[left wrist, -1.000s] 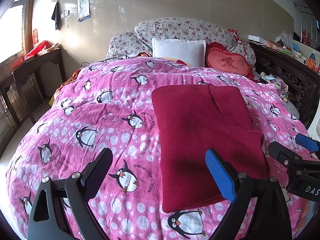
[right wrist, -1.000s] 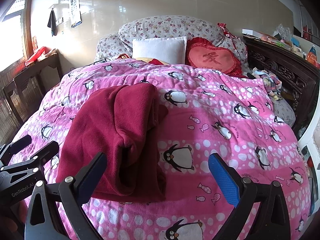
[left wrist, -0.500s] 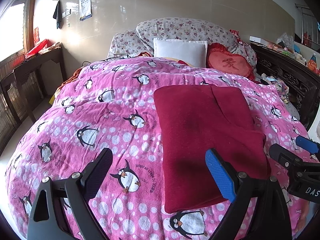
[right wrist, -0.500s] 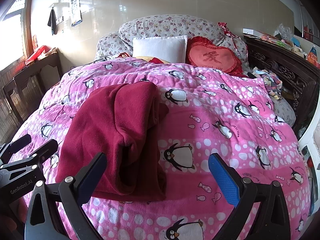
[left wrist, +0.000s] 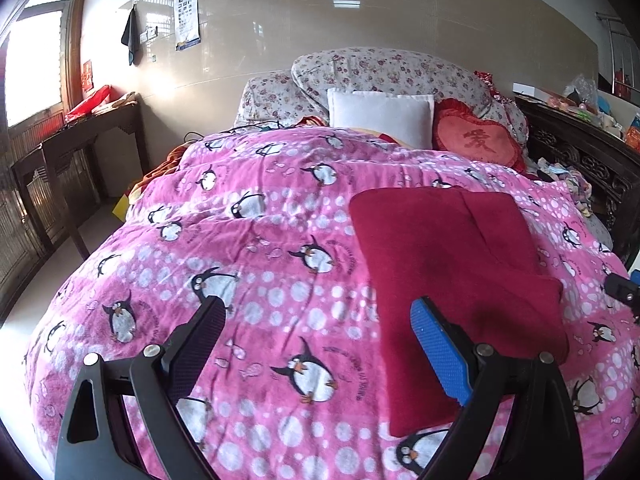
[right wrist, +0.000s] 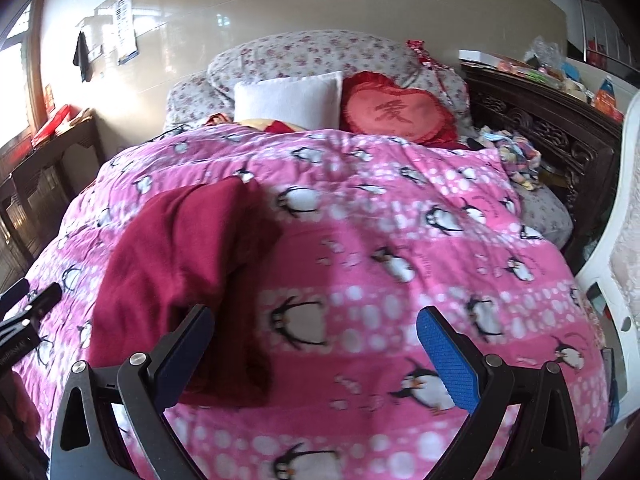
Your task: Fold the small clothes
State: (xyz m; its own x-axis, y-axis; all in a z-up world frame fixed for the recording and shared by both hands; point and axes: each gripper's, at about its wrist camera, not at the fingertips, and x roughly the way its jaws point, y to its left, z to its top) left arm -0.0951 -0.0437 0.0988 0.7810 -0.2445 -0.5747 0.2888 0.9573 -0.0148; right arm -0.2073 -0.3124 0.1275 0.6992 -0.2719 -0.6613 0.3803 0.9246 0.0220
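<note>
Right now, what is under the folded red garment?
The red garment lies on the pink penguin blanket, which shows all around it. Anything beneath the garment itself is covered.

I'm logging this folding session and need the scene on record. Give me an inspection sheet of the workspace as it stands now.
Surface: pink penguin quilt spread over the bed, rumpled.
Job's things: red garment lying folded on the quilt, held by neither gripper.
Clutter: pile of small clothes at the bed's far right edge.
Grippers: left gripper and right gripper both hover over the quilt, jaws open and empty.
Cables: dark cord near the pillows.
Surroundings: white pillow, red heart cushion, floral bedding, dark wooden table at left, eye chart on the wall.
</note>
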